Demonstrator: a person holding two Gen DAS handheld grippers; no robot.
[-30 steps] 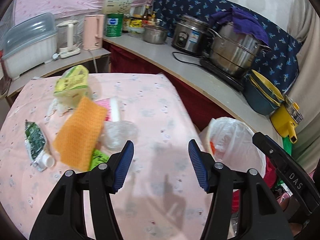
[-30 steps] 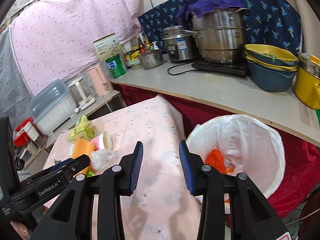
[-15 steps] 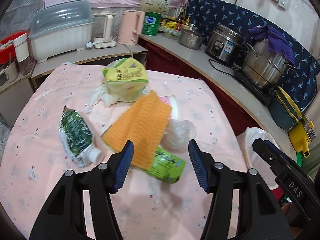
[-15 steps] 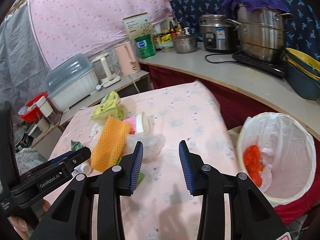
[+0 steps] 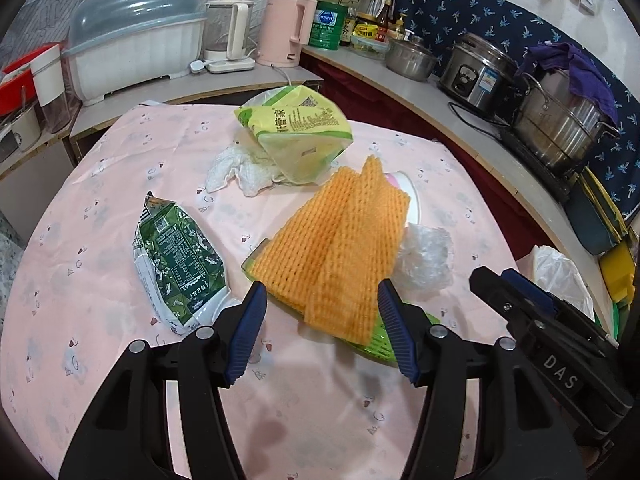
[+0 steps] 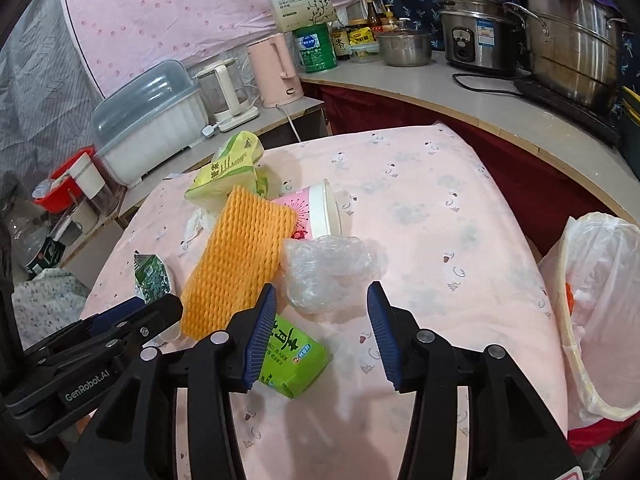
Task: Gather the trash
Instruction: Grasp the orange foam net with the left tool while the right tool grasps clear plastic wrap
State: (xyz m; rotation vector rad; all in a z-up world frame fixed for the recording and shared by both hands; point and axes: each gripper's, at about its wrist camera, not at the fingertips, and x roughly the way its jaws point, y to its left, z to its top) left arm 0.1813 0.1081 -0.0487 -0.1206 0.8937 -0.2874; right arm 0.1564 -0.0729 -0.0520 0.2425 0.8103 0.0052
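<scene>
While hovering over pink tablecloth (image 5: 120, 184), both tools half-wide, nothing gripped.
Left gripper (image 5: 322, 334) gaping near orange foam net (image 5: 340, 240); right gripper (image 6: 322, 336), jaws just widening, empty, framing crumpled clear plastic (image 6: 328, 268). Reading "DAS" on right tool in left view, "GenRobot.AI" on left tool in right view. Showing only in right view: bright green packet (image 6: 294, 360) face, pink cup (image 6: 316, 212), orange scrap inside white-lined bin (image 6: 600, 300). Showing fully only left: dark green pouch (image 5: 176, 268), white tissue (image 5: 236, 170), yellow-green bag (image 5: 296, 132).

Your pink-clothed table (image 5: 120, 184) is carrying litter. A green pouch (image 5: 178, 268), white tissue (image 5: 236, 168) and crumpled plastic (image 6: 330, 270) are lying on it.
</scene>
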